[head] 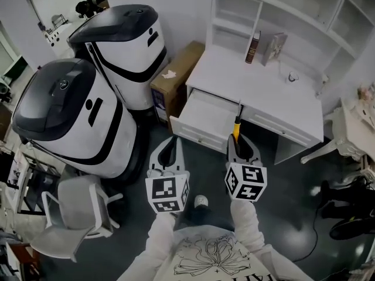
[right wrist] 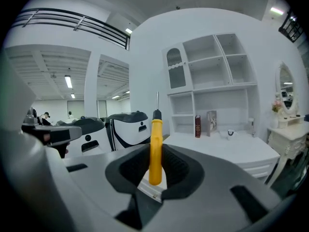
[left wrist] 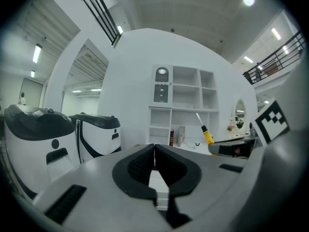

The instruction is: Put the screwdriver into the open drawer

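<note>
A yellow-handled screwdriver [right wrist: 155,149] stands upright between the jaws of my right gripper [right wrist: 155,164], which is shut on its handle; the thin metal shaft points up. In the head view my right gripper [head: 237,145] holds the screwdriver [head: 236,128] just in front of the open drawer [head: 206,119] of the white desk [head: 275,92]. My left gripper [head: 169,150] is beside it on the left, near the drawer's front corner. In the left gripper view the left gripper [left wrist: 154,161] has its jaws pressed together with nothing between them, and the screwdriver [left wrist: 207,133] shows at the right.
Two large white-and-black machines [head: 76,116] stand to the left. A cardboard box [head: 176,78] leans beside the desk. Books [head: 253,45] and a small cup [head: 292,76] sit on the desk under white shelves [head: 281,16]. A grey chair [head: 73,212] is at the lower left.
</note>
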Demonstrator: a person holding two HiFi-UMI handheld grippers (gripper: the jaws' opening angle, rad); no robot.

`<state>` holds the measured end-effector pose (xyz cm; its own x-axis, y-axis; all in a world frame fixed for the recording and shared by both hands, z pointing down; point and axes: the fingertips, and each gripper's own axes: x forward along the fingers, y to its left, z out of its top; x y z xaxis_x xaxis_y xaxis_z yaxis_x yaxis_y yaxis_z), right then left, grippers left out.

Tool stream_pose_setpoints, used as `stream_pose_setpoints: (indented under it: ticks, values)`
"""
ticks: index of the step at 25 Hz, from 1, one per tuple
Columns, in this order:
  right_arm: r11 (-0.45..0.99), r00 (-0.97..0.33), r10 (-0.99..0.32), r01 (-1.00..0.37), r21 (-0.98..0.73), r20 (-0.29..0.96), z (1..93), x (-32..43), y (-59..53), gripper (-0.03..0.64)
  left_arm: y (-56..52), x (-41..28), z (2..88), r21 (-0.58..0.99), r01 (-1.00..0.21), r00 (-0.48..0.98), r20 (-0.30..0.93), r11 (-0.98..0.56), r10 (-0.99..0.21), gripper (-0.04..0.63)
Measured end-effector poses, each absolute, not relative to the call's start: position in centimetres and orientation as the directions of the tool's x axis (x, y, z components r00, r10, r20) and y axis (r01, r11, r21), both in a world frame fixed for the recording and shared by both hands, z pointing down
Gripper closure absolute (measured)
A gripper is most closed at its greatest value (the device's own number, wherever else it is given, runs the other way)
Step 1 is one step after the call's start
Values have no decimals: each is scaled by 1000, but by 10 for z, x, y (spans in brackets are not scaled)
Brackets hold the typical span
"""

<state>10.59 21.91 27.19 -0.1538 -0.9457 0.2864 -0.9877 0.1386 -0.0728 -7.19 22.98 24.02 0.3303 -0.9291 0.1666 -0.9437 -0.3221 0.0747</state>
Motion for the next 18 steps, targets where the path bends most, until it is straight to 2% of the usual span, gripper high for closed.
stream_pose_setpoints:
  ticks: [18]
  values:
    - [203, -225, -908, -974, -99, 352, 307, 131, 105, 546, 119, -46, 271, 82, -962, 273, 237, -260, -932, 589]
